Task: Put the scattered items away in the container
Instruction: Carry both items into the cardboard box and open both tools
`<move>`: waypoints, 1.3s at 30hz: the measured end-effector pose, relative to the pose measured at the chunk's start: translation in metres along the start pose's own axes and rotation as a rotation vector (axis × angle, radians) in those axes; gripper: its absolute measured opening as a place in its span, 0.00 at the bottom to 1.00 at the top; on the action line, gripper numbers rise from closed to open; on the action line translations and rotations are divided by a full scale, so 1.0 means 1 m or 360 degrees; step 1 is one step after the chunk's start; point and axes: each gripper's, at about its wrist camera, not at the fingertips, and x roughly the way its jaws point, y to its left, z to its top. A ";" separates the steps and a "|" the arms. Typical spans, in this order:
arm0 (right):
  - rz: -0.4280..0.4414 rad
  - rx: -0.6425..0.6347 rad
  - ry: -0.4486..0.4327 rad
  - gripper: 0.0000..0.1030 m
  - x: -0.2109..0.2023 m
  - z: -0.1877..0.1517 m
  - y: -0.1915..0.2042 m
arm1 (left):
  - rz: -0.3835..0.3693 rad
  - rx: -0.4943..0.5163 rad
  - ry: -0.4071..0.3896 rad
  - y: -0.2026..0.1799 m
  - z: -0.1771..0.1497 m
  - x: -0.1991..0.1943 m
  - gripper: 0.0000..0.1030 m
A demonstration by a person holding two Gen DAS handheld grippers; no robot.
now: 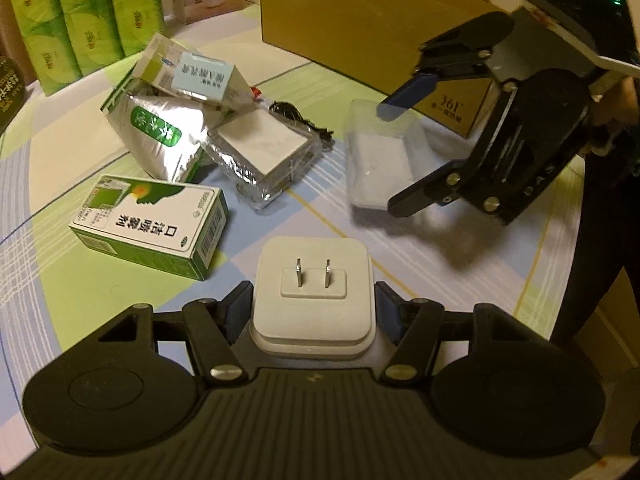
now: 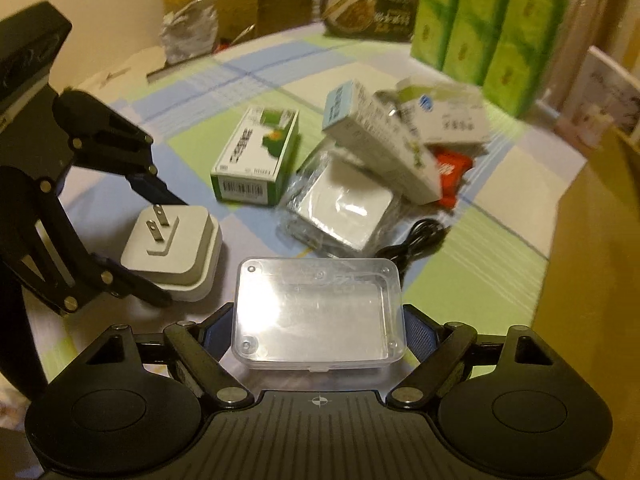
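A white plug adapter (image 1: pixel 314 280) with two metal prongs sits between the fingers of my left gripper (image 1: pixel 314 296), which is shut on it low over the table. The right wrist view shows the same adapter (image 2: pixel 172 248) at the left. My right gripper (image 2: pixel 318 320) is shut on a clear plastic box (image 2: pixel 318 312), its blue pads pressed to both ends. Seen from the left wrist, that box (image 1: pixel 376 156) lies between the right gripper's (image 1: pixel 404 148) fingers. The cardboard container (image 1: pixel 360 28) stands behind it.
A pile lies mid-table: a green-white medicine box (image 1: pixel 148 224), a foil tea pouch (image 1: pixel 160 136), a plastic-wrapped white block (image 1: pixel 264 152), leaning cartons (image 1: pixel 196 76), a black cable (image 2: pixel 416 240) and a red packet (image 2: pixel 452 172). Green tissue packs (image 1: pixel 76 12) line the far edge.
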 end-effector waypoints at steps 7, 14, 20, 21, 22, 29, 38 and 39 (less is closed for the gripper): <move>-0.0114 0.0101 -0.0181 0.80 -0.058 0.004 -0.005 | 0.0013 0.0043 -0.0118 -0.020 0.030 -0.031 0.58; -0.0324 0.0271 -0.0335 0.80 -0.127 0.002 -0.044 | 0.0007 0.0142 -0.0271 -0.052 0.096 -0.051 0.58; -0.0535 0.0405 -0.0342 0.80 -0.167 -0.018 -0.096 | -0.0048 0.0264 -0.0374 -0.094 0.157 -0.046 0.58; -0.0565 0.0423 -0.0335 0.80 -0.171 -0.023 -0.105 | -0.0056 0.0286 -0.0383 -0.101 0.166 -0.043 0.58; -0.0594 0.0441 -0.0327 0.80 -0.175 -0.027 -0.113 | -0.0066 0.0302 -0.0392 -0.106 0.176 -0.039 0.58; -0.0705 0.0450 -0.0238 0.80 -0.175 -0.054 -0.151 | -0.0119 0.0420 -0.0407 -0.138 0.232 -0.001 0.58; -0.0722 0.0444 -0.0199 0.80 -0.163 -0.071 -0.170 | -0.0107 0.0591 -0.0302 -0.158 0.252 0.052 0.59; -0.0723 0.0440 -0.0196 0.80 -0.161 -0.072 -0.171 | -0.0110 0.0599 -0.0295 -0.158 0.252 0.056 0.59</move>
